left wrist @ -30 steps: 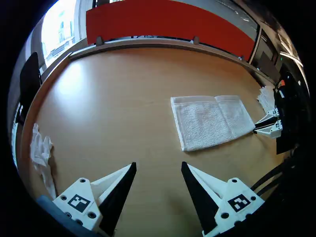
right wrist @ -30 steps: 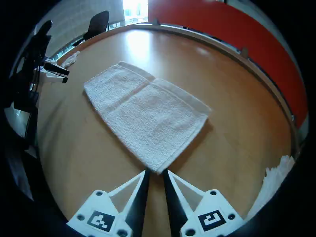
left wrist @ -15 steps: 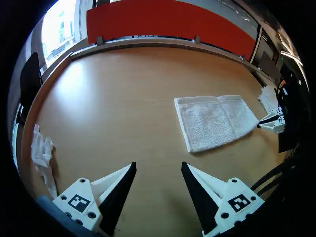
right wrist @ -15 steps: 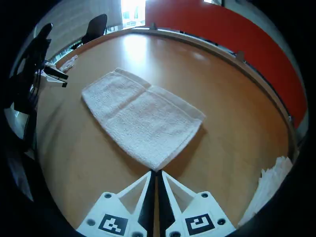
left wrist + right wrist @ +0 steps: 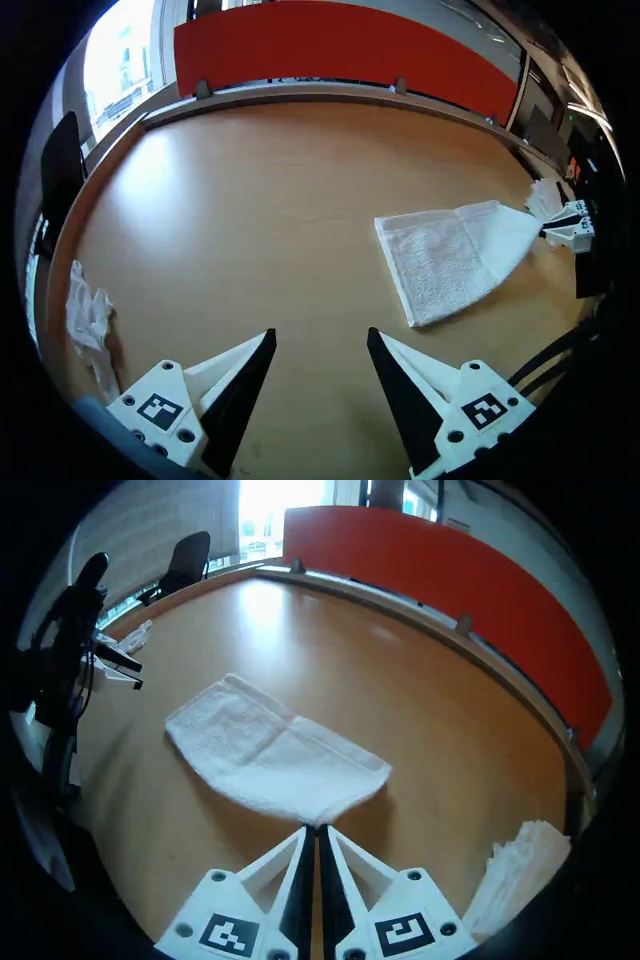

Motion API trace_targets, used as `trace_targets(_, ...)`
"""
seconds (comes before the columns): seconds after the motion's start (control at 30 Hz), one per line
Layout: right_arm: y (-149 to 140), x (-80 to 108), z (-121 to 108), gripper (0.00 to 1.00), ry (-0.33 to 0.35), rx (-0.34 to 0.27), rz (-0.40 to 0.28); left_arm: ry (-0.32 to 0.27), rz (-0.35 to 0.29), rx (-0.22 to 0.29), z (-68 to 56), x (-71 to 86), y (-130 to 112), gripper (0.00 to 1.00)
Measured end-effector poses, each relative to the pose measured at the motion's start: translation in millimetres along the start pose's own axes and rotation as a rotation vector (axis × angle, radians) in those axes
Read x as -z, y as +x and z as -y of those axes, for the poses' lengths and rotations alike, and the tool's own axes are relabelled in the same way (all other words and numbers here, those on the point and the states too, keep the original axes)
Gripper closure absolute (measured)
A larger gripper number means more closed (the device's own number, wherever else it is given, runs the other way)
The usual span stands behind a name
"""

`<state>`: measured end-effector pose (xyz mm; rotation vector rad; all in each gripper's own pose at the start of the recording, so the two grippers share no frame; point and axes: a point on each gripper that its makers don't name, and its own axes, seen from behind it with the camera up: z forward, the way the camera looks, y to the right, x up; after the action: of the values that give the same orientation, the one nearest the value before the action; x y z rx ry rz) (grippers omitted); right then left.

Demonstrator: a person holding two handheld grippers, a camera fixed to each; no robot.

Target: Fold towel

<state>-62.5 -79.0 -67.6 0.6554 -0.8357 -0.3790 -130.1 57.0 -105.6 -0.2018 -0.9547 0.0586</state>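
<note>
Left edge of table (image 5: pixel 240 200): a crumpled white cloth (image 5: pixel 86 316), well apart from the work.

Centre: left gripper (image 5: pixel 320 340) hovers above bare wood, fingers spread wide, nothing between them.

Right of centre: towel (image 5: pixel 448 260), white terry, lies mostly flat on the table. The corner nearest the right gripper (image 5: pixel 314 832) is raised off the wood and drawn to a point. Both fingers are pressed together on that corner with no gap between them. The cloth sags from the pinch down to the table.

A line runs across the towel in the right gripper view. It is probably the edge of a layer already doubled over, but the view is too coarse to be sure.

Far right: a stack of white cloths (image 5: pixel 520 864), near the table edge, not touching the towel.

Handling, as judged:
- The towel is light, soft and limp, so it will drape and not hold shape.
- The terry surface should grip the fingers well, so slip looks unlikely.
- One pinched corner lets the edge droop and skew.
- The free corner on the same short edge is the better second hold, suited to the idle left gripper.
</note>
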Motion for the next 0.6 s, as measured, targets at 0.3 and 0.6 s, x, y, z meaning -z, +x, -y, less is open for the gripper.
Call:
trace_targets(0.3,20,23.9,-11,0.97,-0.047,0.004,-0.047,-0.001,-0.012,-0.007,-1.0,-1.0,8,0.16)
trace_targets(0.6,31,43.3,-25,0.97,-0.082,-0.005,-0.075,-0.001,-0.027,-0.014,-1.3,-0.2,17,0.16)
